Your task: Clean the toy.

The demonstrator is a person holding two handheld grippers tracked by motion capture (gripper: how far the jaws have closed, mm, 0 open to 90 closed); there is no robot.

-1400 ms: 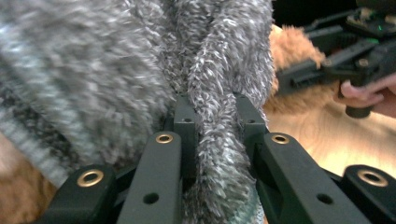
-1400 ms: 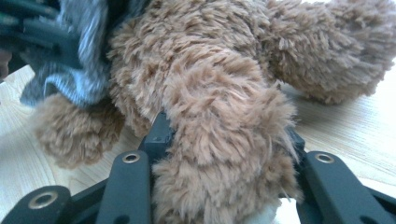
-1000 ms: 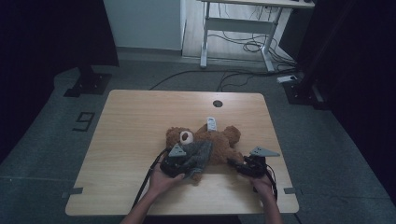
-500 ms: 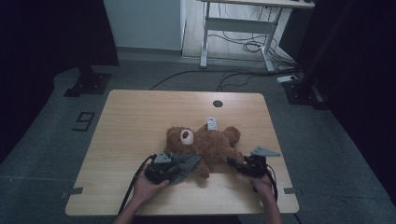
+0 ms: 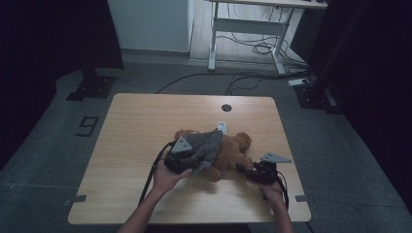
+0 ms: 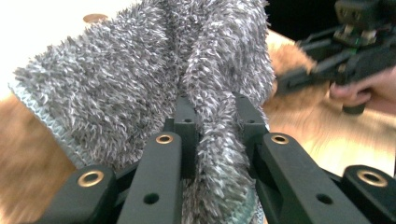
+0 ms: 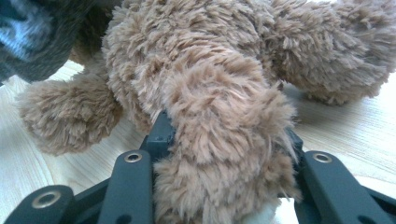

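Note:
A brown teddy bear [image 5: 232, 150] lies on the wooden table [image 5: 145, 121]. A fuzzy grey knitted garment [image 5: 204, 143] is draped over its head end. My left gripper [image 5: 187, 158] is shut on a fold of that grey garment [image 6: 215, 116], which rises between its jaws. The right gripper [image 5: 248, 172] is shut on one furry limb of the bear [image 7: 224, 140], near the table's front right. The bear's face is hidden under the garment.
A white tag [image 5: 221, 127] sticks out behind the bear. A round cable hole [image 5: 226, 108] lies near the table's far edge. Beyond the table, on the floor, stand a white desk frame [image 5: 248, 29] and cables.
My left gripper has carried the grey garment up and over the bear's head, which showed before. The right gripper has stayed put on the bear's limb.

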